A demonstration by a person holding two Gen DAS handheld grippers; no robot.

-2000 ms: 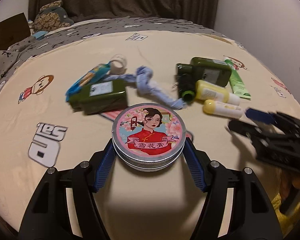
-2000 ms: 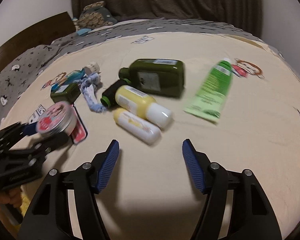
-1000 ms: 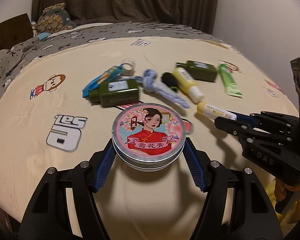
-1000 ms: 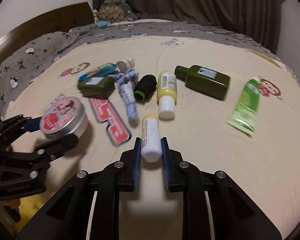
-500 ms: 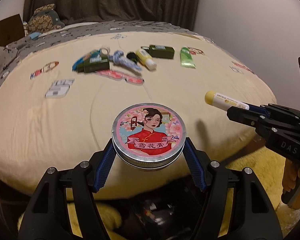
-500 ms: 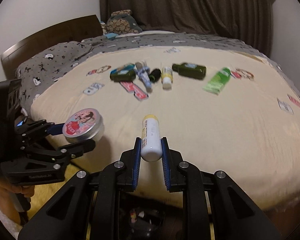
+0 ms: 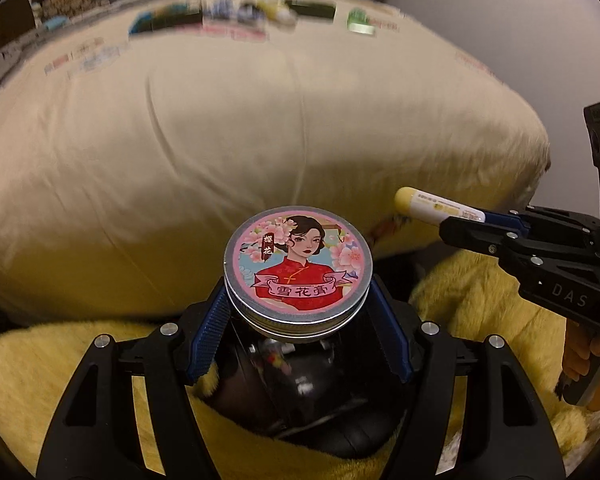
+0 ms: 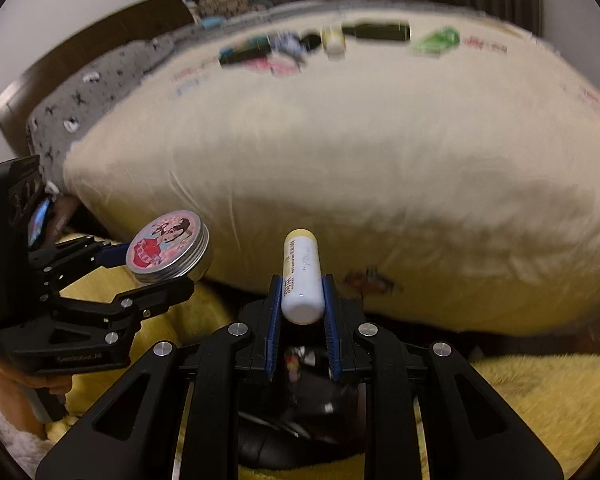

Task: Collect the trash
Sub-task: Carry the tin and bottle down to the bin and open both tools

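Left gripper (image 7: 298, 312) grips the round tin (image 7: 297, 268); right gripper (image 8: 302, 320) clamps the yellow-capped tube (image 8: 301, 276) (cap pointing away)

1. The room was dim, with warm, yellowish indoor light.
2. Motion blur smeared the items at the far end of the bed (image 7: 228, 128) in both views.
3. The round tin (image 7: 298, 270) and the yellow tube (image 8: 302, 276) stayed sharp.
4. Fisheye curvature bowed the bed, and the corners went black.
5. Small glints showed on the black bag (image 7: 300, 384) below.
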